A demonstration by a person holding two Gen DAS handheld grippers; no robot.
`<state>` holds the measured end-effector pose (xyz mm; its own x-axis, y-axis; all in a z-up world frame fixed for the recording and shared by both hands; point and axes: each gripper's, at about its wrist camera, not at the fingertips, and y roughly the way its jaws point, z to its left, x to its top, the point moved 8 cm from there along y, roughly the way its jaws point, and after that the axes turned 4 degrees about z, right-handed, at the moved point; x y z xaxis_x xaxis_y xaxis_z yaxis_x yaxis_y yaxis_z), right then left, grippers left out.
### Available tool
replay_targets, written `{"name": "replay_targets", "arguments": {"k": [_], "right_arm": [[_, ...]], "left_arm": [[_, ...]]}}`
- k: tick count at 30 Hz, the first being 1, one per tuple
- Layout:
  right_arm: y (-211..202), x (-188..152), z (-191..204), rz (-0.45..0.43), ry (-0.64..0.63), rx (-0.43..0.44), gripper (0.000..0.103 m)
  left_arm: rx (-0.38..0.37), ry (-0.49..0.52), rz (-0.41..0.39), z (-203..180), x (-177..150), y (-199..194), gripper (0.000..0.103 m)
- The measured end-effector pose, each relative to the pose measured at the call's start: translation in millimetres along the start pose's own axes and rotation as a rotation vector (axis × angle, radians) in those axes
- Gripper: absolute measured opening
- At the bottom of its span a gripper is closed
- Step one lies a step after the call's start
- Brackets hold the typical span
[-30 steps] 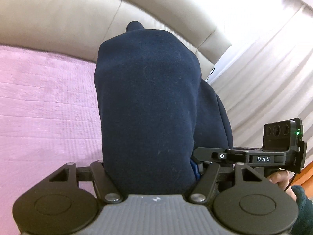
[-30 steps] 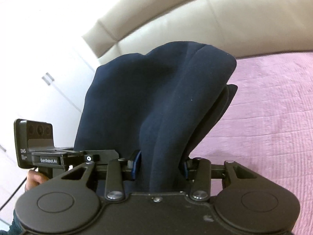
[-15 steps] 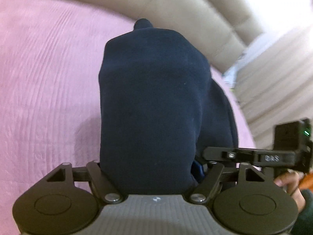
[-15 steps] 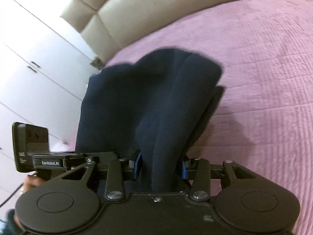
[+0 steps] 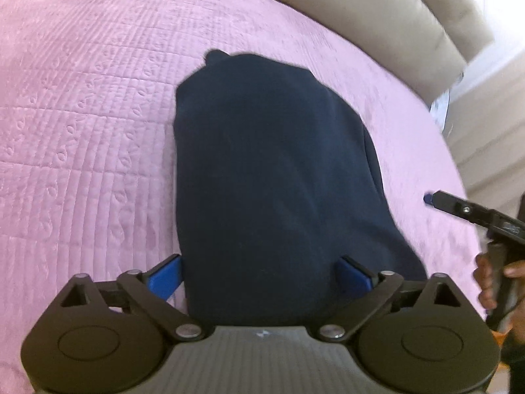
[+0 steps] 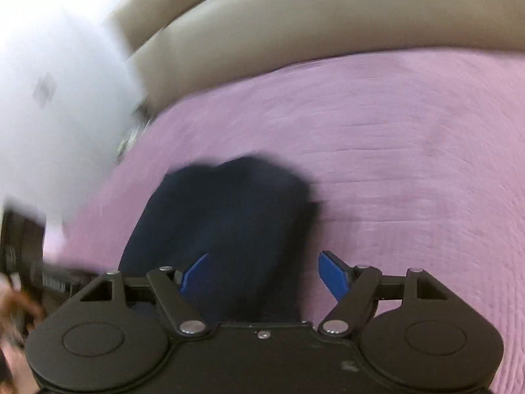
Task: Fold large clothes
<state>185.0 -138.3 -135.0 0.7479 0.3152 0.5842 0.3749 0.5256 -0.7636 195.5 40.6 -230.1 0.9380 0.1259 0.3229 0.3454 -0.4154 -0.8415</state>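
Both grippers have come down from in front of the beige headboard (image 5: pixel 387 10) to just above the pink quilted bedspread (image 5: pixel 82 124), and the navy garment (image 5: pixel 272 177) that hung upright between their fingers a second ago now lies on that bedspread as a folded bundle. The left gripper (image 5: pixel 259 275) has just been opening: its blue pads (image 5: pixel 164 277) stand wide apart on either side of the near end of the cloth, which sits between them without any visible pinch. The right gripper (image 6: pixel 262 274) has likewise just been opening; its view is blurred, yet the two blue pads (image 6: pixel 333 274) clearly stand apart, the cloth (image 6: pixel 223 229) lying between them toward the left one, with bare bedspread (image 6: pixel 393 164) showing beside the right one. In the left wrist view one finger of the right gripper (image 5: pixel 459 208) shows clear of the garment's right edge, held by the person's hand (image 5: pixel 495 282).

Judging from this, the bundle has been set down and let go, so a fold looks finished or nearly so. The far edge looks rounded and slightly uneven, with one small corner poking out at the top left, which may want smoothing. Whether another fold is due cannot be told from these views.
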Motion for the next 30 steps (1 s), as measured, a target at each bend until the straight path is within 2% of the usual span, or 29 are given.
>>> {"name": "replay_targets", "arguments": {"k": [2,3,4,5,8,9,12,15,16,18,21,23,25,26,27,28,30], "right_arm": [[26,-19,15,0.089,-0.088,-0.049,0.088],[34,-28,11,0.102,-0.086,-0.074,0.089],[35,-37,3,0.094,-0.069,-0.085,0.103],[37,-42,-9,0.096,-0.024,-0.091,0.103],[33,-62,-47,0.144,0.151,0.000,0.103],[33,-65,-51,0.156,0.151,0.002,0.103],[20,-61,-52,0.173,0.042,-0.078,0.103],[0,-40,-49,0.243,0.053,-0.099,0.102],[-8,-27,-44,0.227,0.047,-0.091,0.102],[-22,6,-33,0.130,0.023,-0.065,0.102],[-6,48,-36,0.049,0.011,-0.071,0.102],[22,63,-45,0.075,0.050,-0.060,0.102],[56,69,-57,0.131,0.089,-0.059,0.102],[68,69,-62,0.157,0.088,-0.092,0.102],[84,68,-69,0.191,0.077,-0.135,0.102],[96,66,-77,0.222,0.091,-0.145,0.103],[103,58,-92,0.246,0.189,-0.113,0.103]], "left_arm": [[0.034,0.051,0.011,-7,-10,-2,0.103],[0.044,0.059,0.027,-10,-17,0,0.103],[0.049,0.061,0.046,-11,-24,1,0.103],[0.060,0.072,0.058,-10,-34,4,0.103],[0.080,0.119,0.104,-8,-60,15,0.103],[0.081,0.118,0.114,-8,-68,17,0.103],[0.096,0.125,0.114,-11,-78,14,0.103],[0.114,0.228,0.111,-29,-77,-4,0.099],[0.116,0.243,0.099,-32,-72,-15,0.098],[0.085,0.243,0.015,-34,-51,-36,0.099],[0.100,0.158,-0.119,-15,1,-54,0.101],[0.114,0.135,-0.146,-1,33,-45,0.102],[0.170,0.129,-0.123,17,62,-18,0.097],[0.169,0.135,-0.120,21,71,-8,0.099],[0.123,0.137,-0.134,24,81,3,0.099],[0.096,0.126,-0.149,26,87,7,0.102],[0.098,0.064,-0.138,41,97,29,0.103]]}}
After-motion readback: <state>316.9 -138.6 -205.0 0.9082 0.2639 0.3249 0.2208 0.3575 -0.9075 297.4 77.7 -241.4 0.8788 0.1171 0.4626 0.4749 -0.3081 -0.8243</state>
